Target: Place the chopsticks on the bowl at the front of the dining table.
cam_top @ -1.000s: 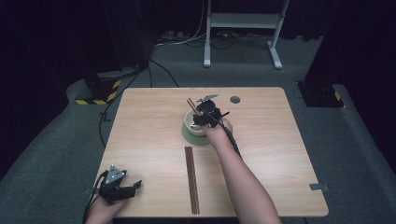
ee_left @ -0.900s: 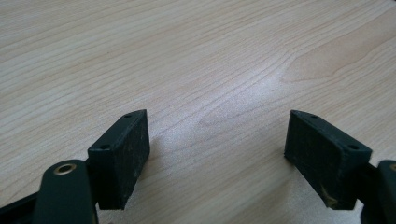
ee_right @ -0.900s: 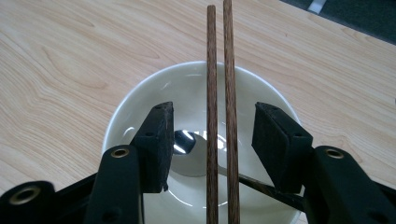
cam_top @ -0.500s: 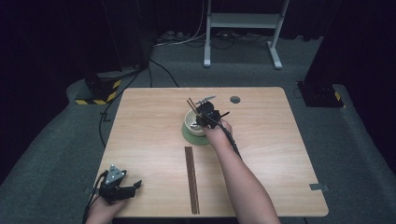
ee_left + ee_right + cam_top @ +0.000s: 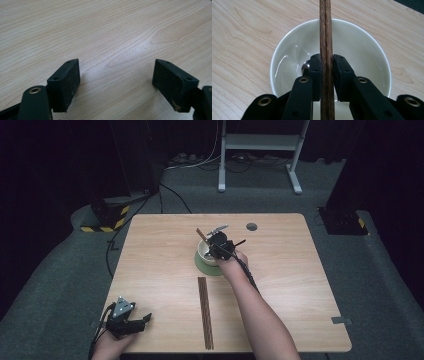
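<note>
now the right tongs (image 5: 327,67) have just been closing and pinch the chopsticks (image 5: 326,32) over the bowl (image 5: 287,45), mid worktop (image 5: 150,250). left tongs (image 5: 116,82) gape, idle near-left. next: lift them clear, steady.

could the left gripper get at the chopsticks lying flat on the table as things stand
Probably yes. The left gripper rests open and empty near the table's front edge, with bare wood between it and the flat chopsticks. The right gripper is busy over the bowl.
</note>
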A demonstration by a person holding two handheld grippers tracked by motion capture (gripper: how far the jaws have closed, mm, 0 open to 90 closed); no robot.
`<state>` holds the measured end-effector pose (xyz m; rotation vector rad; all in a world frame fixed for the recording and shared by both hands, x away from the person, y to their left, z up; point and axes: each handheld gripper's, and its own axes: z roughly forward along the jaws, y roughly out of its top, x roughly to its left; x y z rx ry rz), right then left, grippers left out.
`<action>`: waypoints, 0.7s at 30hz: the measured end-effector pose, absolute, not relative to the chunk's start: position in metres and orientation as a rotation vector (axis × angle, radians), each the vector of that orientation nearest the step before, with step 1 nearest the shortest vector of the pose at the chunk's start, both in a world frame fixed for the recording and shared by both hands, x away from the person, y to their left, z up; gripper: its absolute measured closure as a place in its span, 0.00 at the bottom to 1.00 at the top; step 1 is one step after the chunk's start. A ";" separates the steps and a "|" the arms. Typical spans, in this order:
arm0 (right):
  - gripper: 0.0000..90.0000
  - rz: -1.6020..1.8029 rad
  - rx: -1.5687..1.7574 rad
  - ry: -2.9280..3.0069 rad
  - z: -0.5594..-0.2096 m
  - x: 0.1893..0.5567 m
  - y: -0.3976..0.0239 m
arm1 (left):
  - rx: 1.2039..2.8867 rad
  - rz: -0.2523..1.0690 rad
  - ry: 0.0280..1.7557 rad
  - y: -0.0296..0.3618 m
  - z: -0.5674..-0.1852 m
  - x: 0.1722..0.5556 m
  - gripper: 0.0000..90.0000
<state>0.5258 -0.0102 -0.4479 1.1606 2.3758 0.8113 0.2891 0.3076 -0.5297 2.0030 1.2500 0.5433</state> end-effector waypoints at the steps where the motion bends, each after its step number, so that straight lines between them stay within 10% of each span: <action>1: 0.87 0.818 1.161 2.370 -0.448 0.526 -0.011 | 2.003 0.543 1.248 0.308 -0.530 0.289 0.25; 12: 0.67 1.046 1.101 2.284 -0.425 0.484 -0.042 | 2.012 0.544 1.241 0.308 -0.529 0.289 0.25; 21: 0.88 1.151 1.020 2.287 -0.454 0.419 -0.072 | 1.973 0.572 1.280 0.307 -0.530 0.287 0.31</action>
